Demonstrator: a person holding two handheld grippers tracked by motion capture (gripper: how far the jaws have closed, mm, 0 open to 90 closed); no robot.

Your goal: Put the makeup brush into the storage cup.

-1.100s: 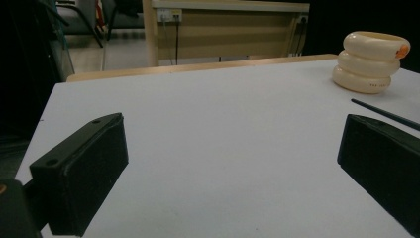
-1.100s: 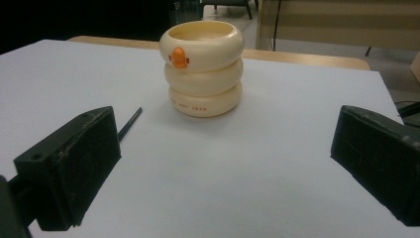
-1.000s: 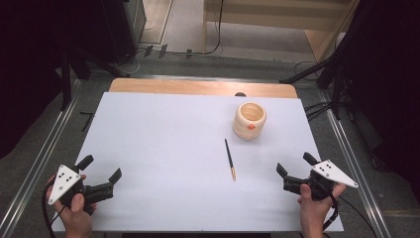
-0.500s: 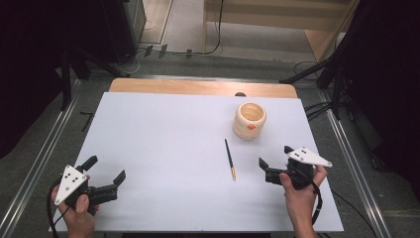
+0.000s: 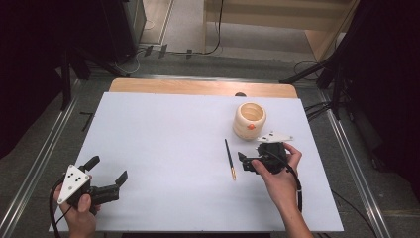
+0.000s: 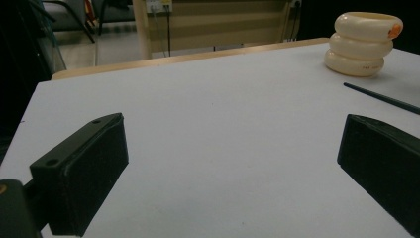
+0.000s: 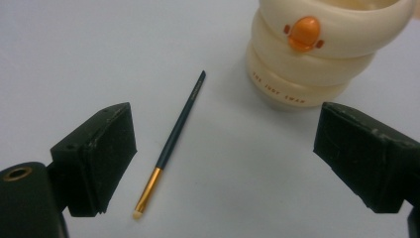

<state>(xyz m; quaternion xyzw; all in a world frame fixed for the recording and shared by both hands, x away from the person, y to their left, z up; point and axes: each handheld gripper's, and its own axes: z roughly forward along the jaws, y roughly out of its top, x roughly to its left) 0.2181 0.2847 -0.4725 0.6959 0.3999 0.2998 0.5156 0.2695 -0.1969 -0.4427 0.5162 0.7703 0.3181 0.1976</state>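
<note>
The left gripper [image 5: 106, 174] rests at the near-left corner of the white table [image 5: 163, 134], jaws spread wide w/ nothing between them. Center-right, the thin brush [image 5: 230, 158] lies flat, gold ferrule toward the person, just left of the right gripper [image 5: 244, 162]. Its jaws have just been closing a bit but stand apart, brush not yet between them. The cream holder [image 5: 249, 120] stands just beyond. Risks: 1 jaw nudging the slim handle so it rolls off line, or pads skidding over it since it lies so flat.
</note>
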